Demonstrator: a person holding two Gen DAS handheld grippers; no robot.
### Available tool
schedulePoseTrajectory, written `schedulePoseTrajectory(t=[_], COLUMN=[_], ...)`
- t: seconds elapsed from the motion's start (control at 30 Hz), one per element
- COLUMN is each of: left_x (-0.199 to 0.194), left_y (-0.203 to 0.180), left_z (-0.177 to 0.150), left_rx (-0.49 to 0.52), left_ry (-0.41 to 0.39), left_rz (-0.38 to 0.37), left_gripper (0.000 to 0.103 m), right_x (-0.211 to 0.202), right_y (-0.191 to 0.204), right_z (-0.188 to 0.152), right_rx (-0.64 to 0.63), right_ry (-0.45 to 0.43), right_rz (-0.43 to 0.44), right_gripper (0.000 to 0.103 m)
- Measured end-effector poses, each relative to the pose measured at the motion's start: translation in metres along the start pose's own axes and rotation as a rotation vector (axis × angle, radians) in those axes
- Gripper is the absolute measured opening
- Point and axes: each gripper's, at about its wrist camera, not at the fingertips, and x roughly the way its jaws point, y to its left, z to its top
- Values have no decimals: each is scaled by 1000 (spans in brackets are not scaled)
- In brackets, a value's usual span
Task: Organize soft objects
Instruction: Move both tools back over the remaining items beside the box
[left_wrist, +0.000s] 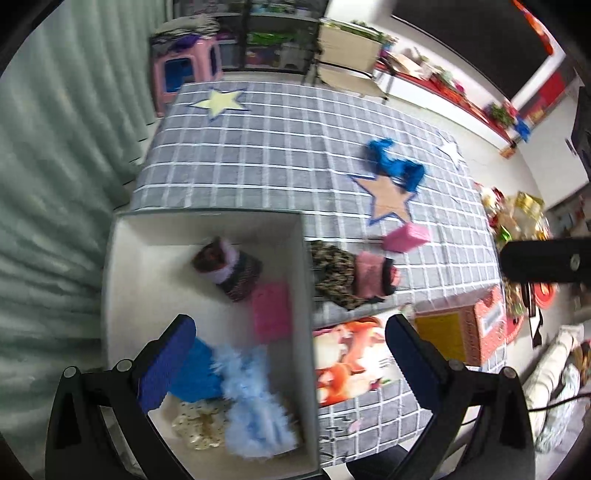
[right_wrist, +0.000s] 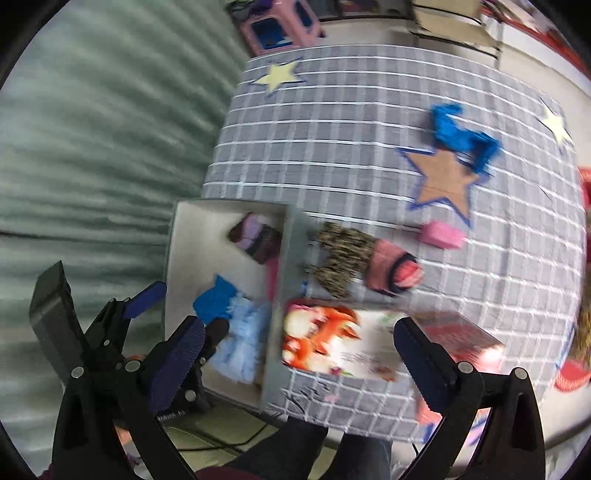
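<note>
Socks (left_wrist: 352, 277) lie just right of the box (left_wrist: 303, 280); my right hand-held gripper (right_wrist: 299, 354), spread empty, should probably straddle their blurred middle.

Both tools wide open, nothing gripped, pointing steeply down.

Left tool (left_wrist: 290, 354): blue-padded fingers (left_wrist: 168, 363) spread far apart, black arms splayed, nothing between the pads. Right tool (right_wrist: 299, 363): fingers (right_wrist: 421, 363) equally wide apart, pads bare, nothing between them. In the right wrist view the left tool (right_wrist: 173, 308) sits low on the left, tilted, jaws apart. A person's dark-clad legs (right_wrist: 295, 446) show at the bottom edge.
</note>
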Motion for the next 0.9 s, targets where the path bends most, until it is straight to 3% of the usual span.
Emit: schedulePoseTrajectory(t=[0.2, 0.4, 0.67, 0.9], left_x=[15, 27, 49, 72], left_y=[-37, -56, -72, -82], left_z=[9, 17, 32, 40], left_rx=[79, 105, 106, 97], left_ry=[34, 66, 110, 150], left_rz=[-5, 6, 39, 90], left_gripper=[103, 103, 103, 103], right_x=[-28, -29, 7, 59], right_y=[-62, -118, -165, -177], right_z=[1, 10, 36, 75], right_rx=[100, 182, 199, 147], right_ry=[-29, -23, 62, 171], right_rz=[-44, -62, -52, -12], right_gripper=[103, 103, 103, 103])
